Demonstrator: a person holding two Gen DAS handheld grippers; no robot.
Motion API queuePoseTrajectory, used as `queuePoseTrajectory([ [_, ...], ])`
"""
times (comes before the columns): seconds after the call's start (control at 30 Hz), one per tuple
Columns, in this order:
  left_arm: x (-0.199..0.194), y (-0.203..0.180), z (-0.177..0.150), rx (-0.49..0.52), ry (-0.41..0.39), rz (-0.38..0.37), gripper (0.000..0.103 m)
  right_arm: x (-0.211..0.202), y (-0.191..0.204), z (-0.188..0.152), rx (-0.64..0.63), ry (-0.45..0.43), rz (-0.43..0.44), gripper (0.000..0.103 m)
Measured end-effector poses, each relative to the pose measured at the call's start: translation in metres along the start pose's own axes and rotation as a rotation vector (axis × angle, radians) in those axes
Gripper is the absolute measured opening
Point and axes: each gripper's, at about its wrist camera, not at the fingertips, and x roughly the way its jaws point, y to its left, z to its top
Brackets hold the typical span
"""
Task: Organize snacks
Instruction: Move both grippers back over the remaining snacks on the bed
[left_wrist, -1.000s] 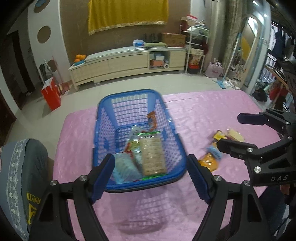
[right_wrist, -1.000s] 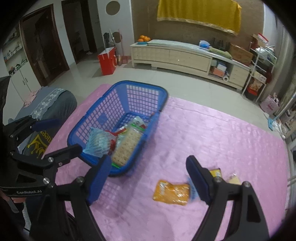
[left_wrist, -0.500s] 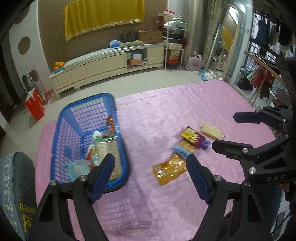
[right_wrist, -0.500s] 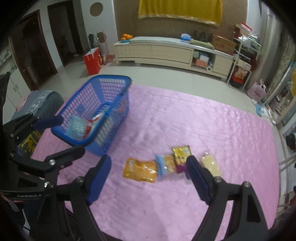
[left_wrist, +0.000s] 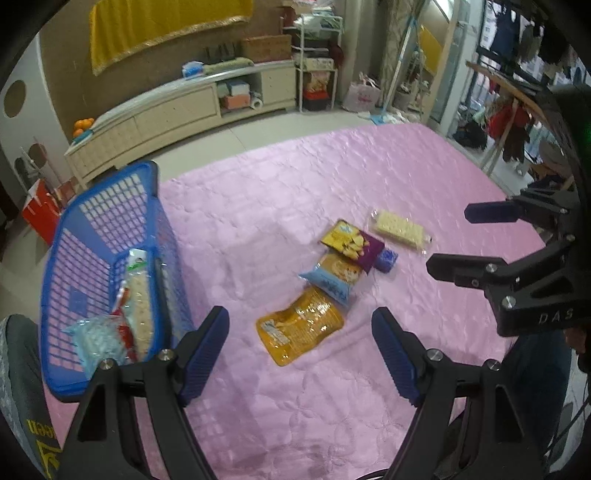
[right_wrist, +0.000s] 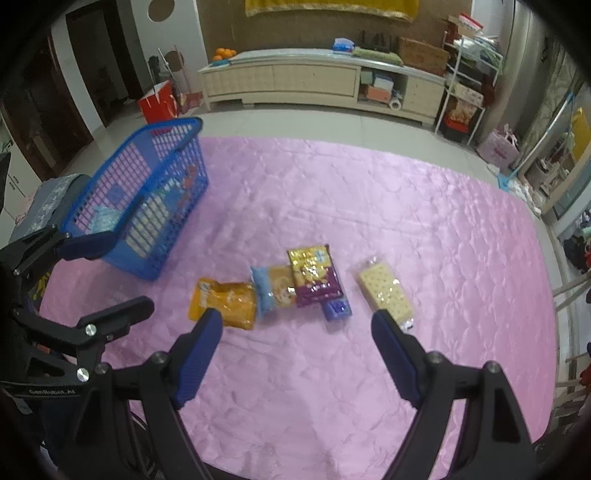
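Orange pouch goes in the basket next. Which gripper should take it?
Left, probably. The left gripper is open with the orange pouch lying just ahead between its fingers, and the basket sits on its side. The right gripper, also open, is centred nearer the small blue packet.

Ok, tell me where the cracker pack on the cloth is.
The cracker pack lies on the pink cloth, rightmost in the row of loose snacks in the right wrist view, just right of the purple bag, apart from it.
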Motion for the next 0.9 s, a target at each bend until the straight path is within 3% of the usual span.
queuePoseTrajectory([
  [0.23, 0.032, -0.007, -0.009, 0.089, 0.061, -0.048, 0.078, 0.028, -0.003, -0.014, -0.02, 0.044, 0.001, 0.086],
  [0.7, 0.104, -0.009, -0.024, 0.325, 0.134, -0.057, 0.078, 0.083, -0.005, -0.03, -0.018, 0.096, 0.013, 0.086],
  [0.9, 0.132, -0.005, -0.024, 0.342, 0.172, -0.084, 0.078, 0.095, -0.015, -0.032, 0.003, 0.095, 0.03, 0.086],
])
